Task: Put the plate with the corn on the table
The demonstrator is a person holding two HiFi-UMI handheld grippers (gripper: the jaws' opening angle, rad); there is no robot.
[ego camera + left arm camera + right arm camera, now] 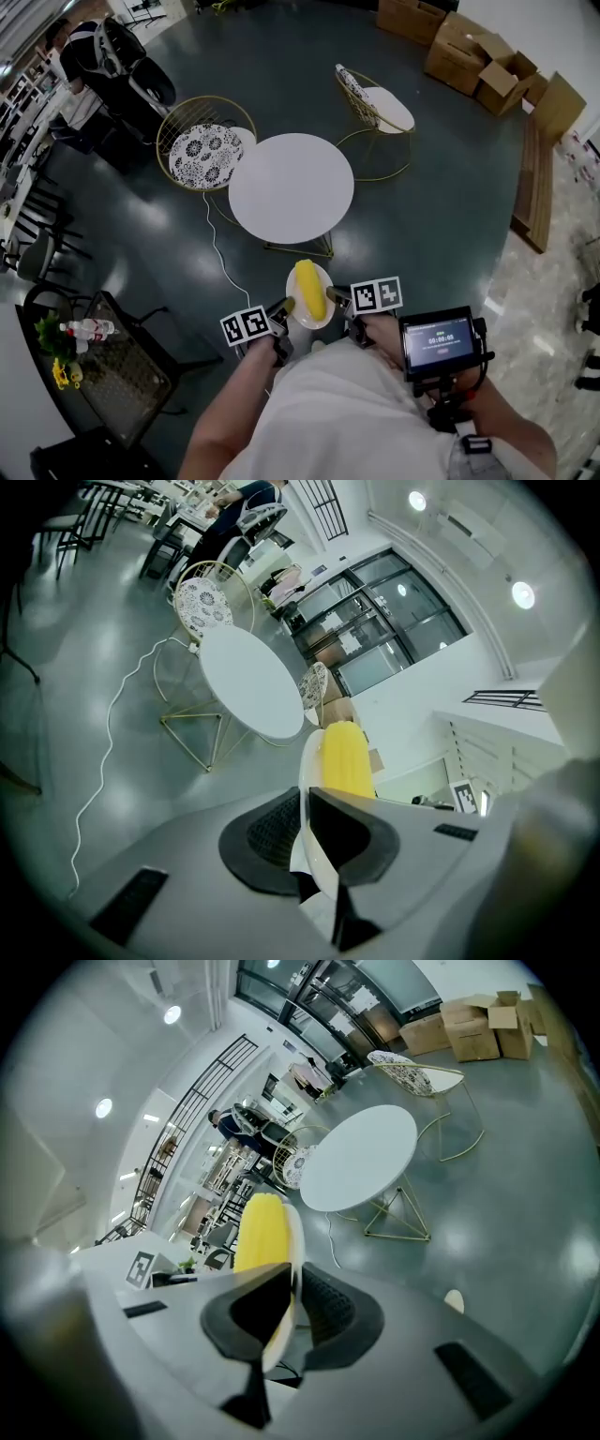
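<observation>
A white plate [321, 318] with a yellow corn cob [308, 288] on it is held in the air in front of me, short of the round white table [292, 187]. My left gripper [285, 312] is shut on the plate's left rim, my right gripper [339, 300] on its right rim. In the left gripper view the plate rim [305, 761] stands edge-on between the black pads, with the corn [345, 759] beyond and the table [250, 682] ahead. The right gripper view shows the plate [294, 1241], corn [261, 1232] and table [361, 1157] likewise.
Two gold wire chairs [203, 142] [378, 111] flank the table's far side. A white cable [217, 246] runs over the dark floor. A black wire side table [112, 361] with a plant and bottle stands at the left. Cardboard boxes [478, 58] lie far right.
</observation>
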